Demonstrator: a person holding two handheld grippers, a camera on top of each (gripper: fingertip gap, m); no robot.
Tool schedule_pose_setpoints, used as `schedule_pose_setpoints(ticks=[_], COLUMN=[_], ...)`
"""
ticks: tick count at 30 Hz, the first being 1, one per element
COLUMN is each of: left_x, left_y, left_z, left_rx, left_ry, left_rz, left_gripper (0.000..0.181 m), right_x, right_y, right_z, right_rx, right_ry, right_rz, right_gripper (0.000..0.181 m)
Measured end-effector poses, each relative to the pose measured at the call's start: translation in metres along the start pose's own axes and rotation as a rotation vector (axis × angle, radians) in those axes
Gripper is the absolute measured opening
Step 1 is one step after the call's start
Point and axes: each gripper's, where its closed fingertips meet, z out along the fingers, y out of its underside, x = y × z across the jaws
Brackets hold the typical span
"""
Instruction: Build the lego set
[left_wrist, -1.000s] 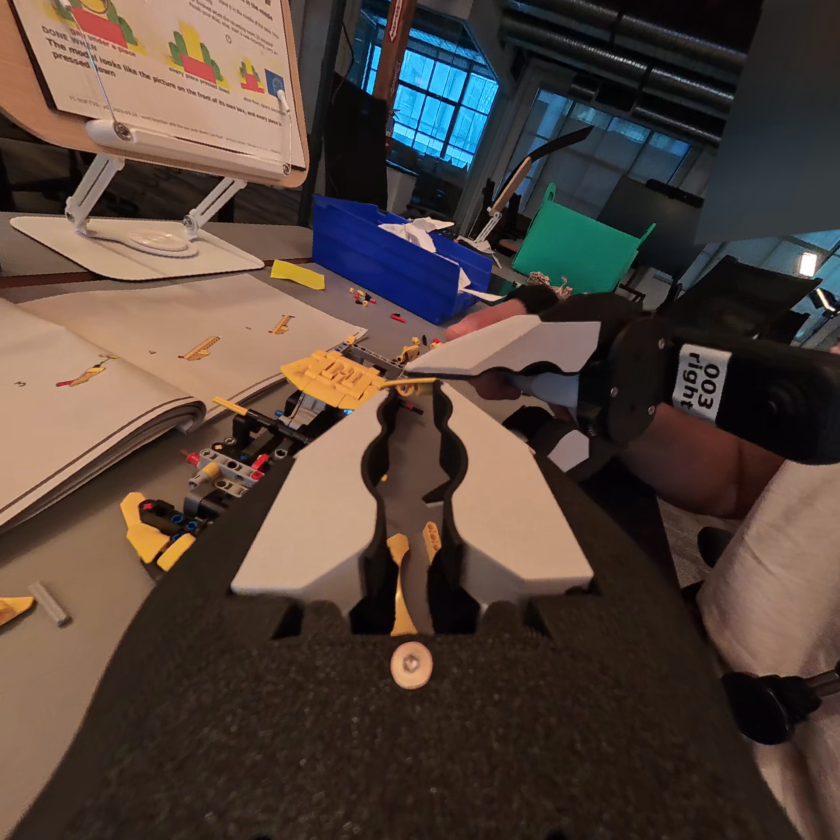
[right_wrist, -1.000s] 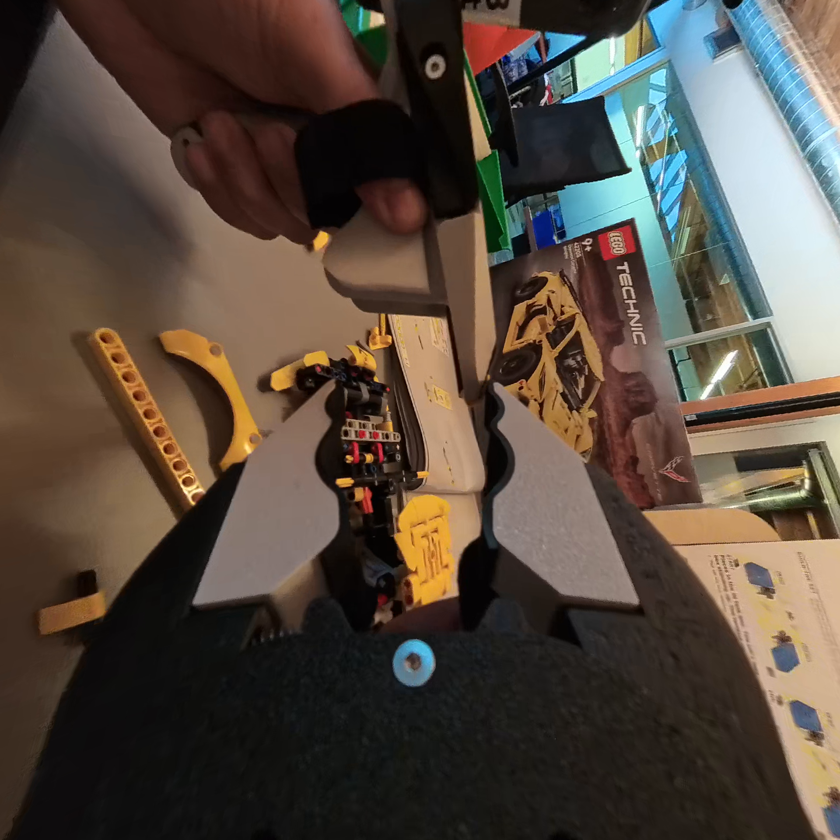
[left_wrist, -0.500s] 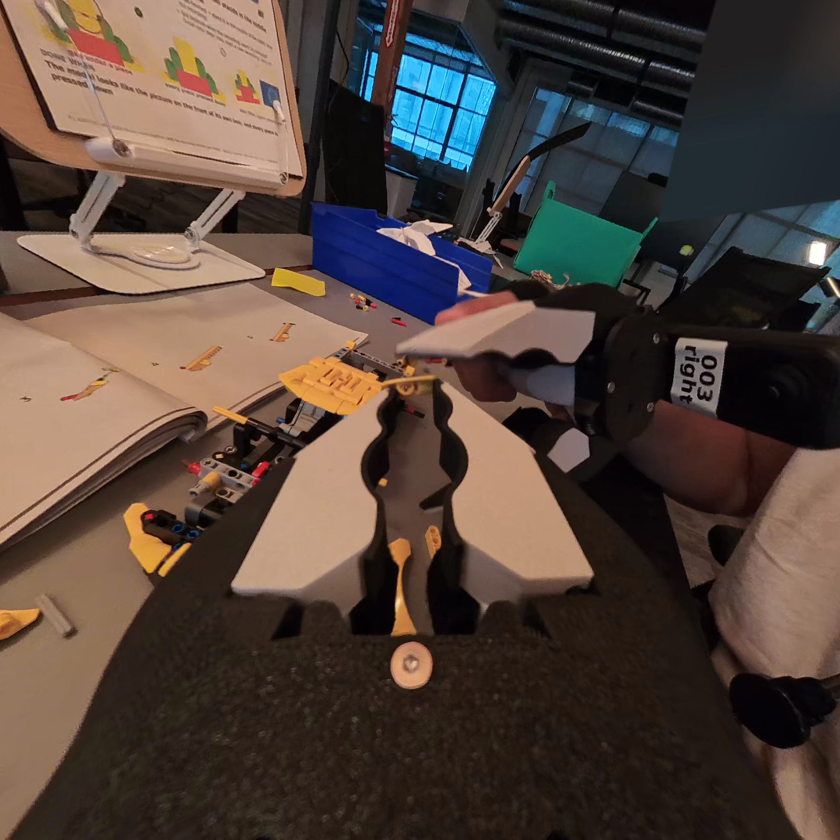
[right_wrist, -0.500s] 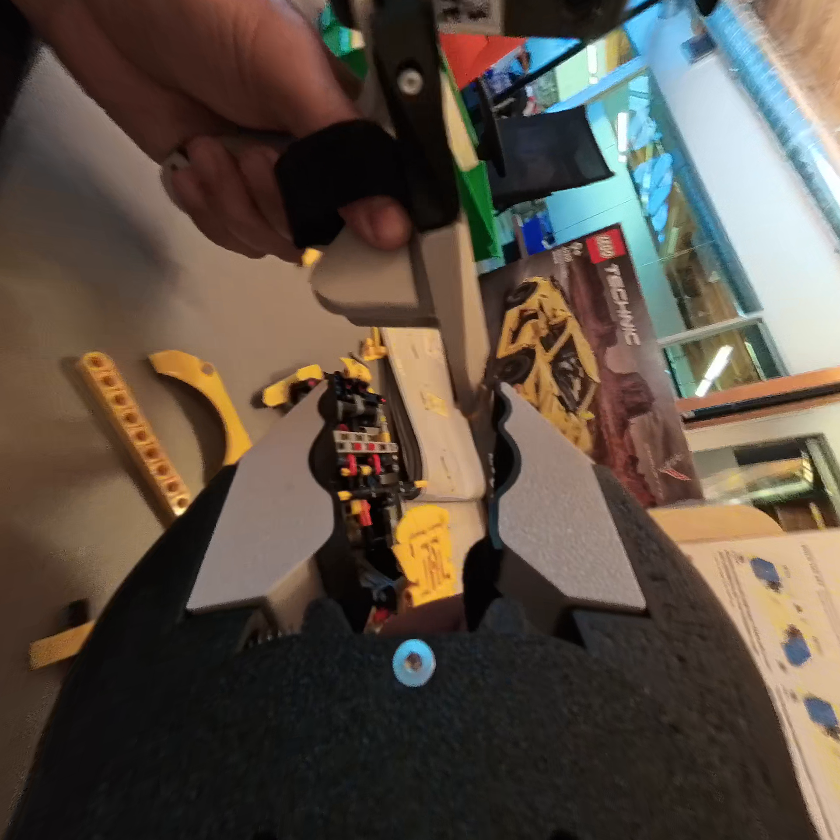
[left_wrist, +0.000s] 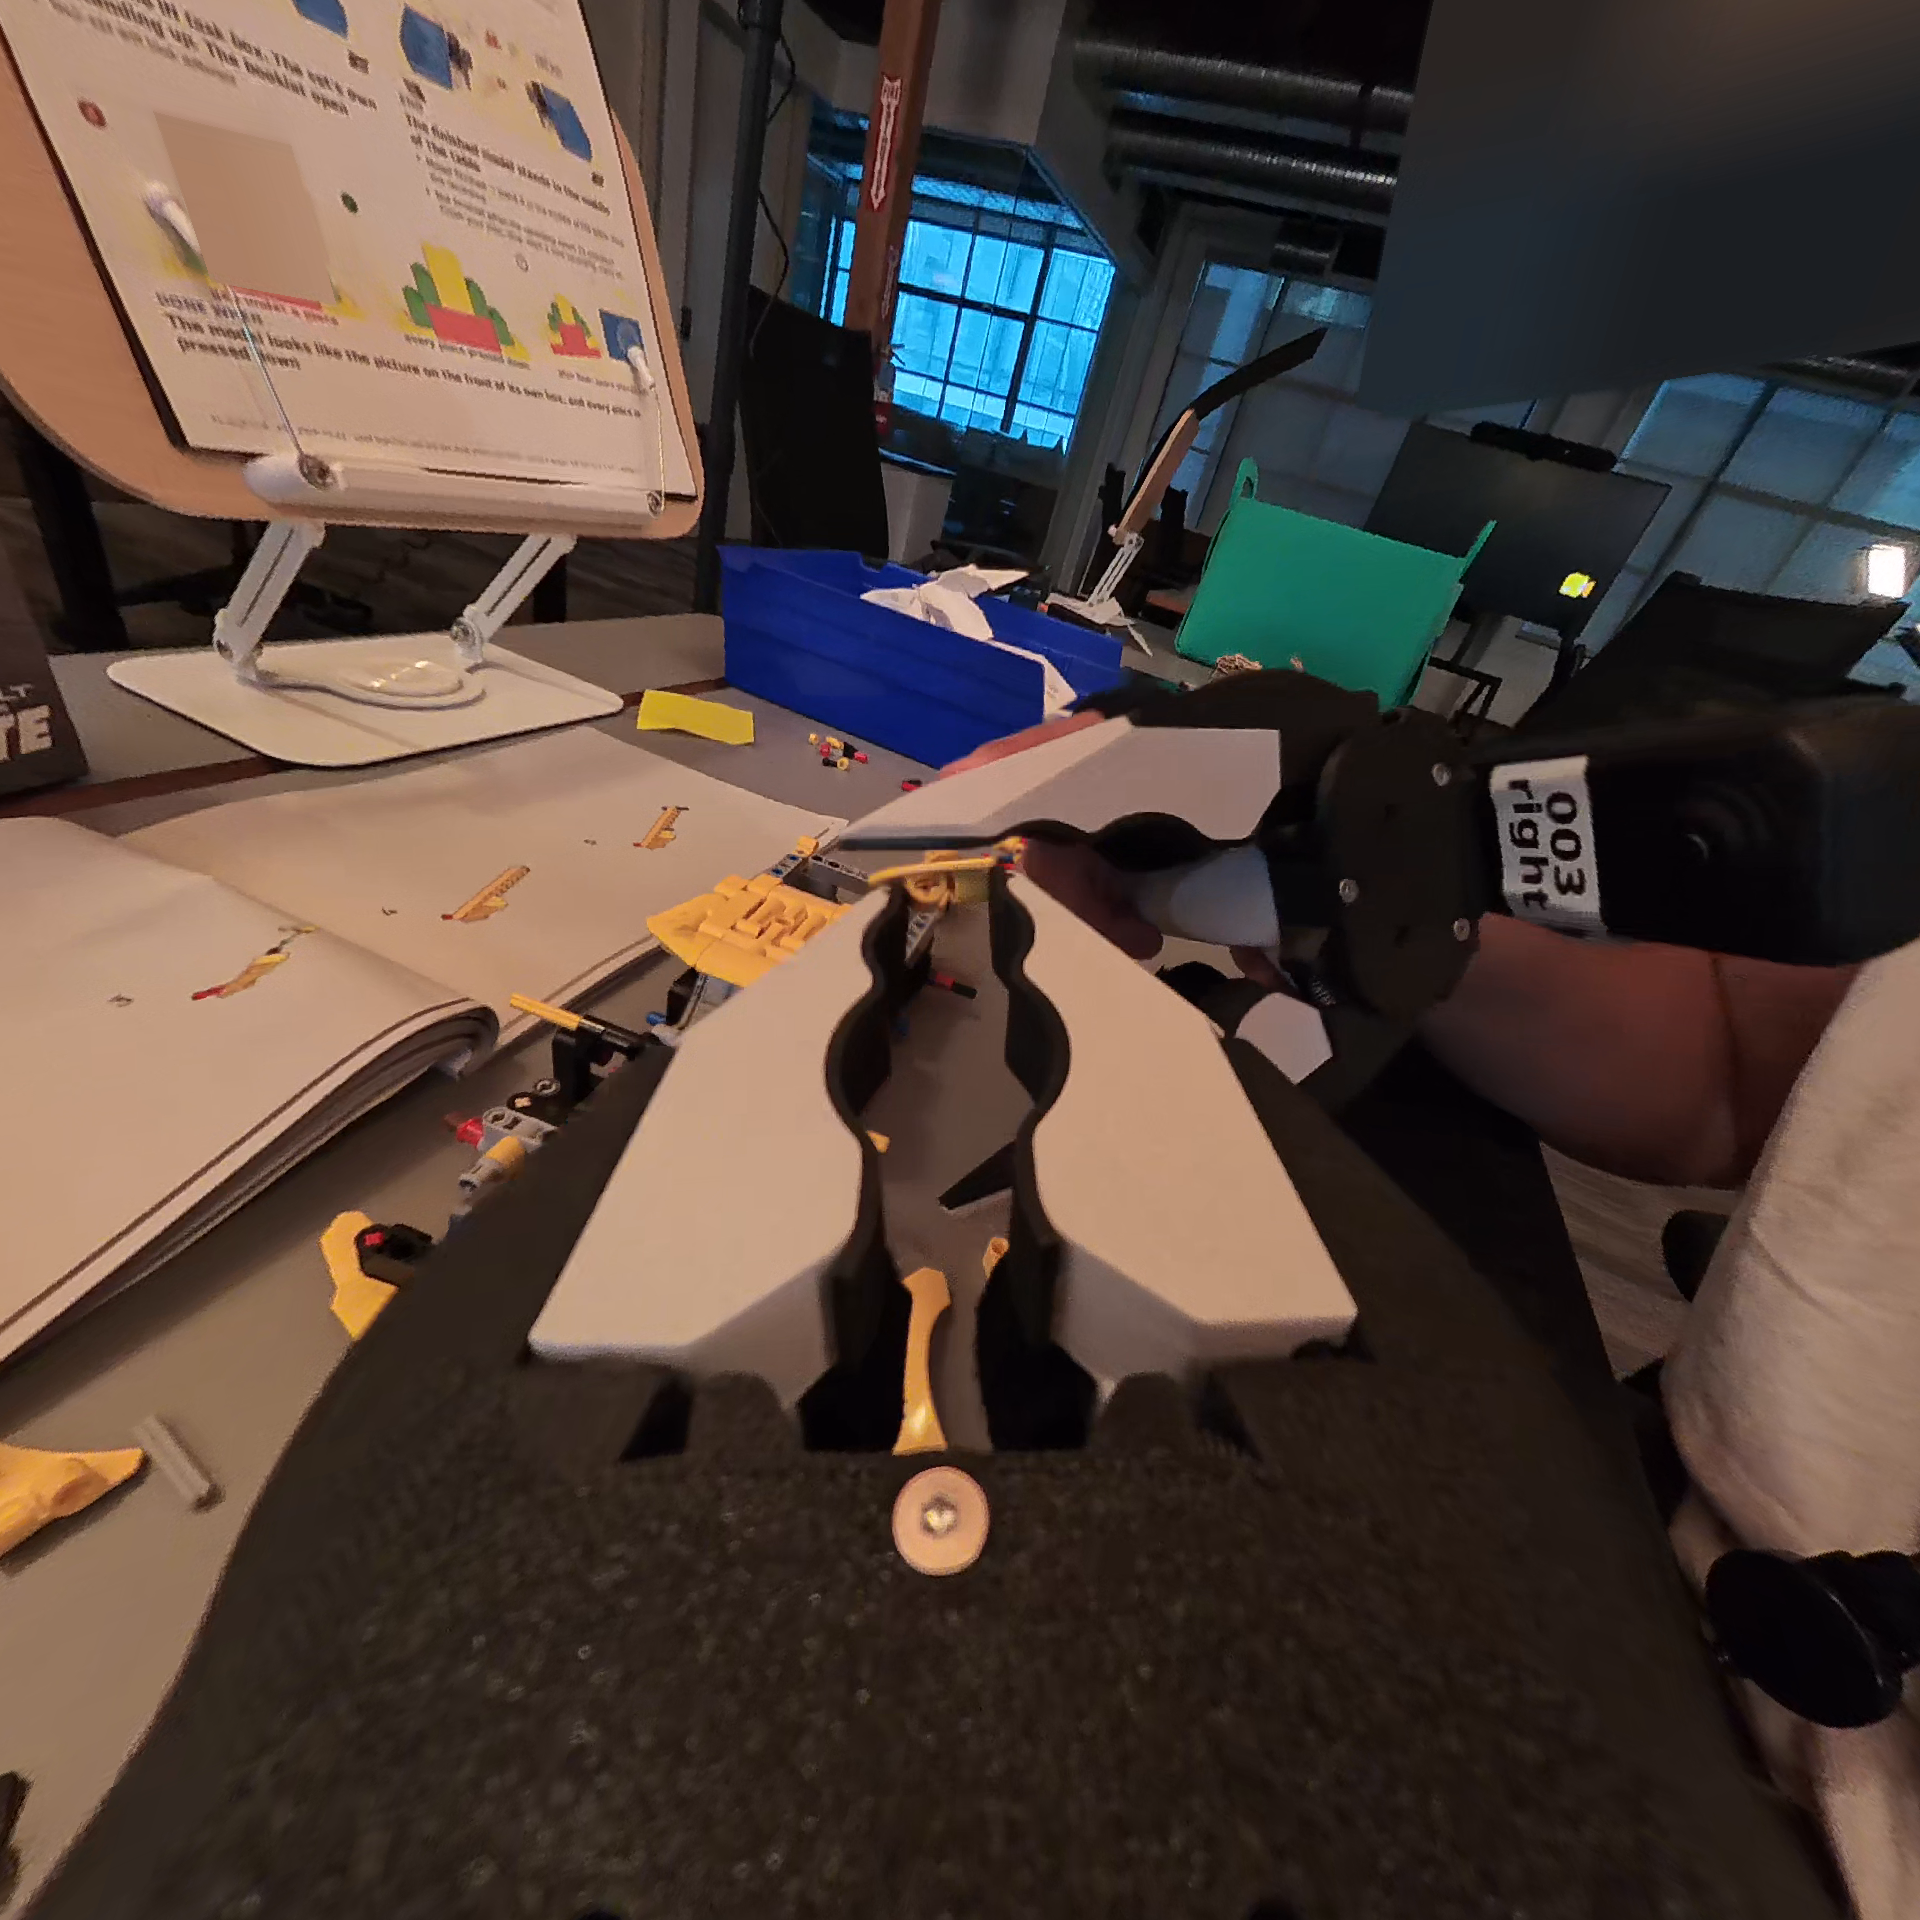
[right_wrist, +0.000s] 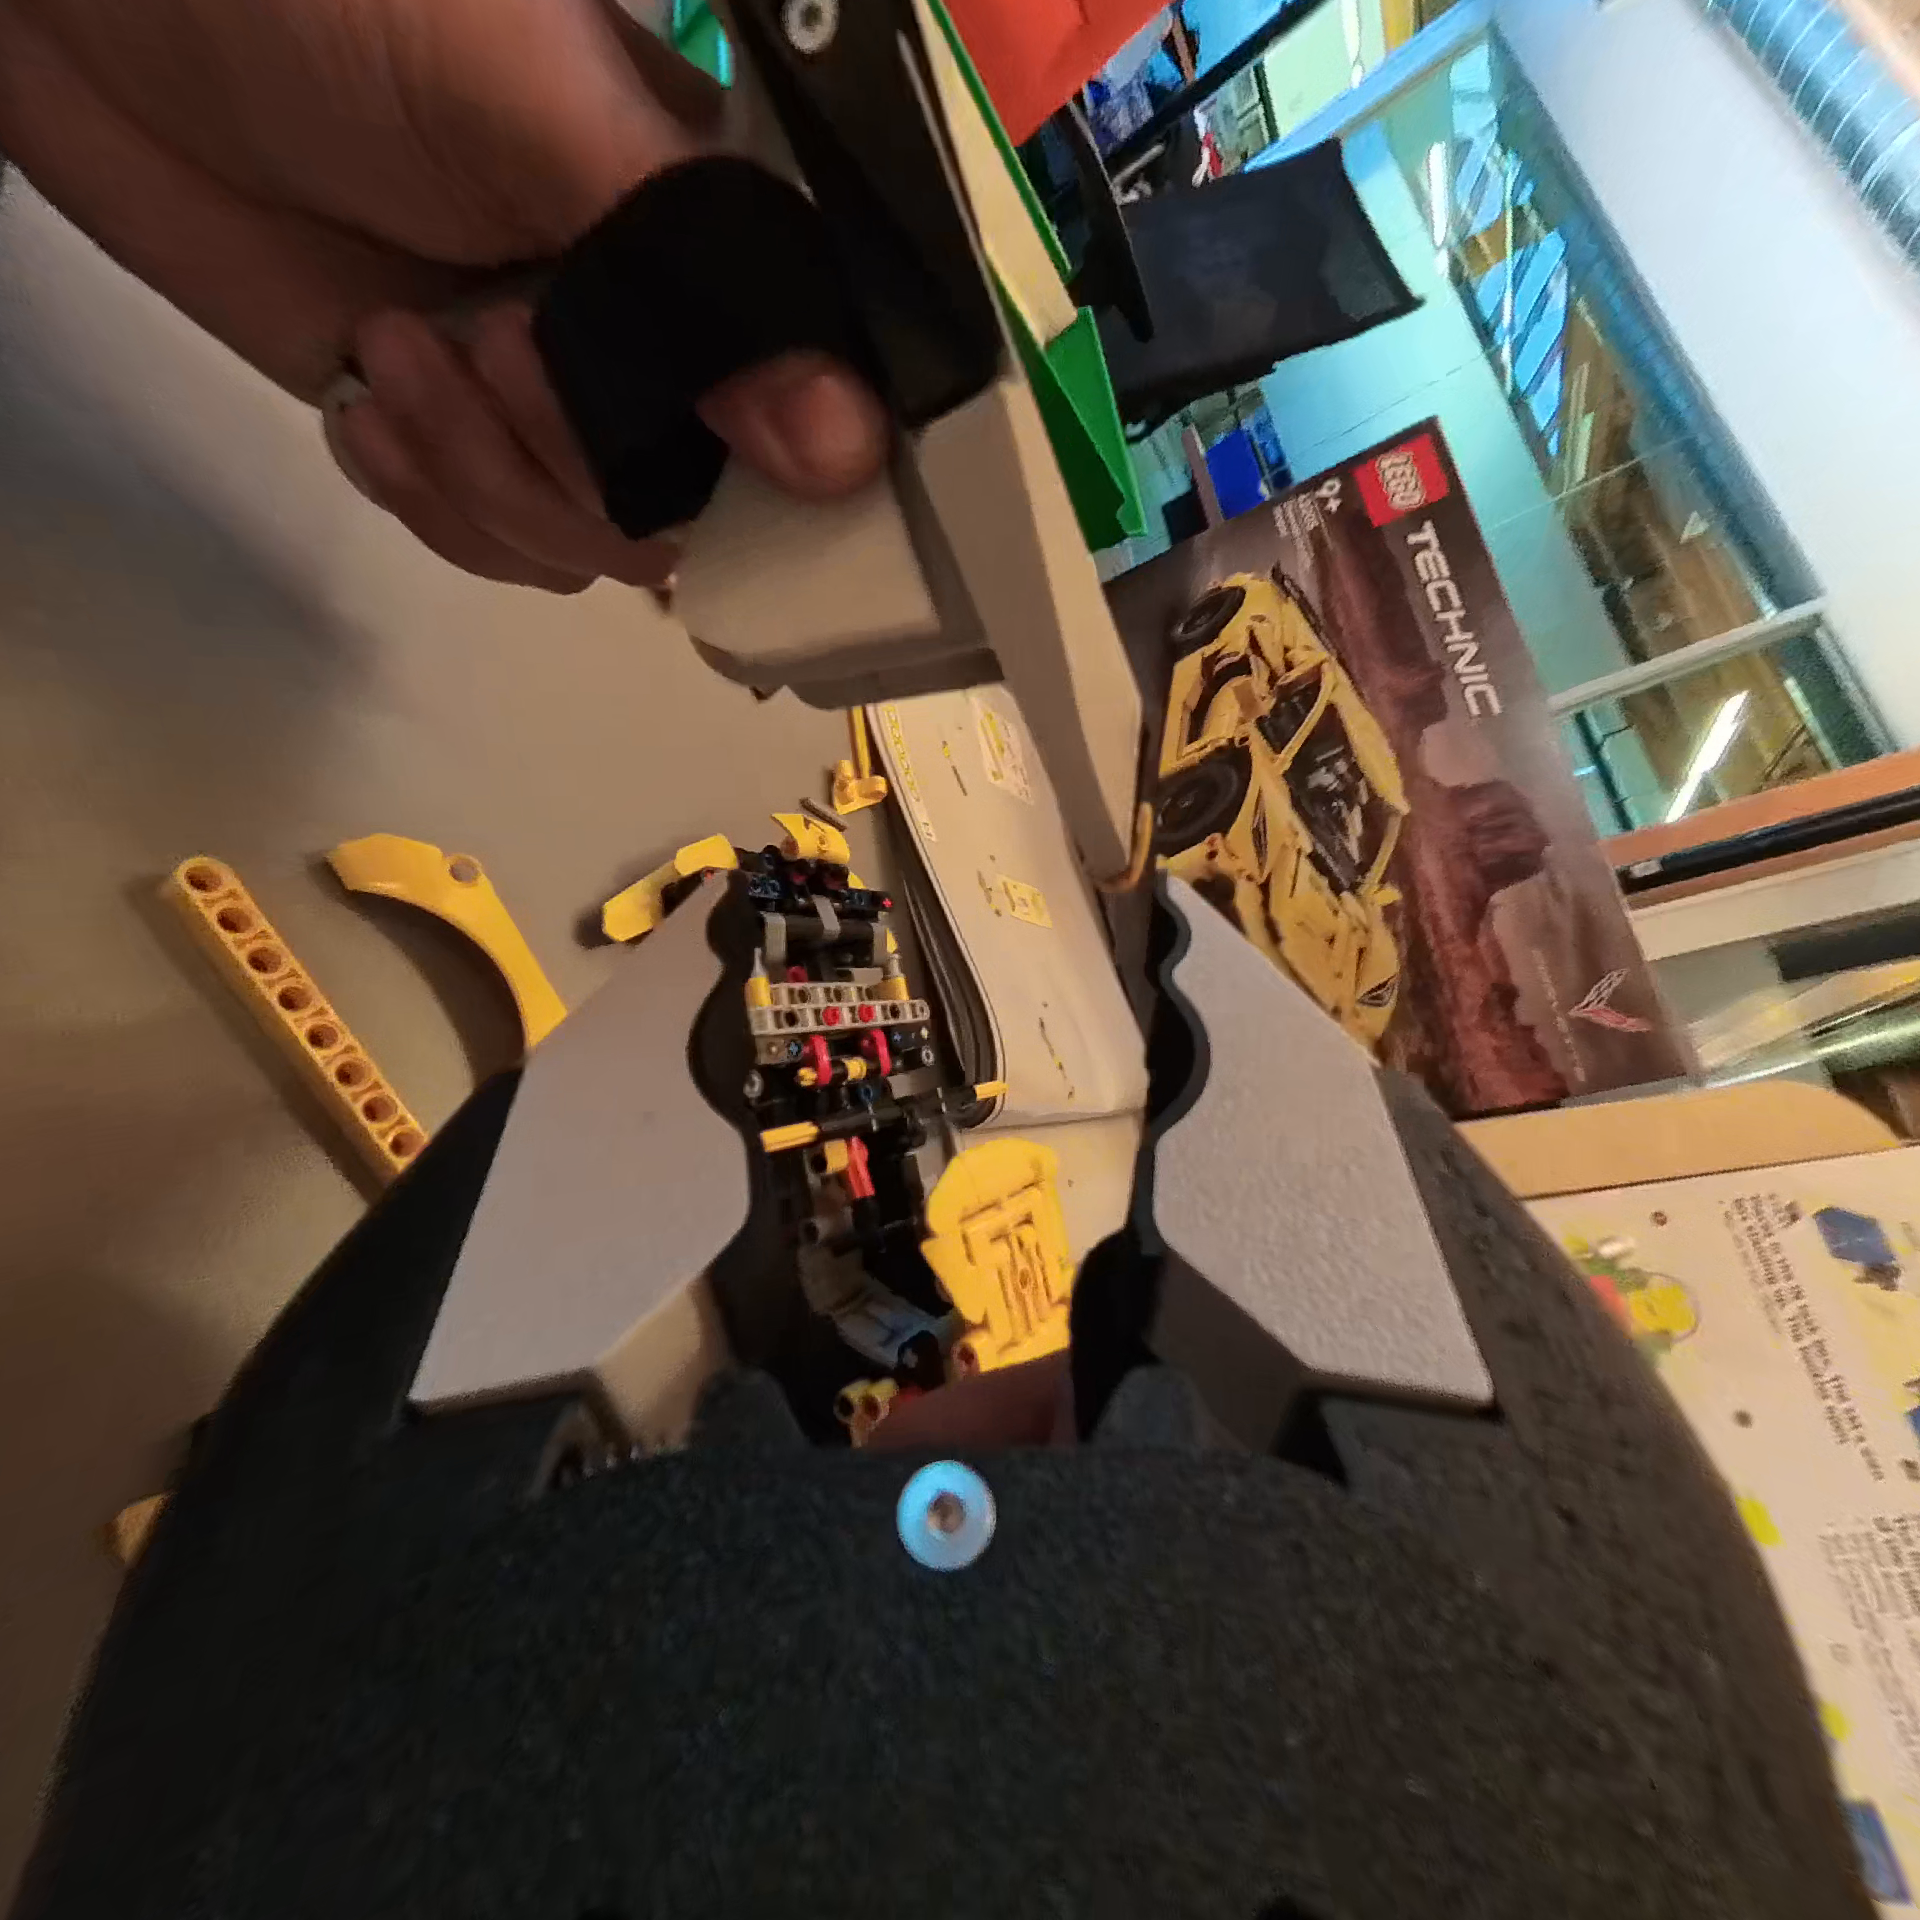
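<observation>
Both tongs are rising slightly off the worktop (left_wrist: 790, 758). Left tongs (left_wrist: 940, 894) are pinching a thin yellow piece (left_wrist: 935, 871) at the tips; right tongs (right_wrist: 935, 904) are gaping wide, straddling the half-built car chassis (right_wrist: 842, 1049), probably to steady it for fitting.

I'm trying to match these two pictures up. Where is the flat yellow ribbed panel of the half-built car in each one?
Left wrist view: yellow ribbed panel sits mid-frame, just left of the near fingertips, beside the open booklet.
Right wrist view: the panel shows low, between the two fingers.
Shared landmark: the booklet.
</observation>
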Motion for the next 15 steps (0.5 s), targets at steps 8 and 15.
schedule_pose_setpoints(ticks=[8,15], left_x=[0.005,0.01], left_y=[-0.006,-0.009], left_z=[-0.003,-0.002], left_rx=[0.031,0.046], left_ry=[0.021,0.042], left_rz=[0.017,0.034], left_gripper=[0.015,0.015], right_x=[0.0,0.005], right_y=[-0.009,-0.017], right_z=[-0.002,-0.007], right_rx=[0.048,0.098], right_ry=[0.008,0.001], right_rz=[0.022,0.057], right_gripper=[0.07,0.069])
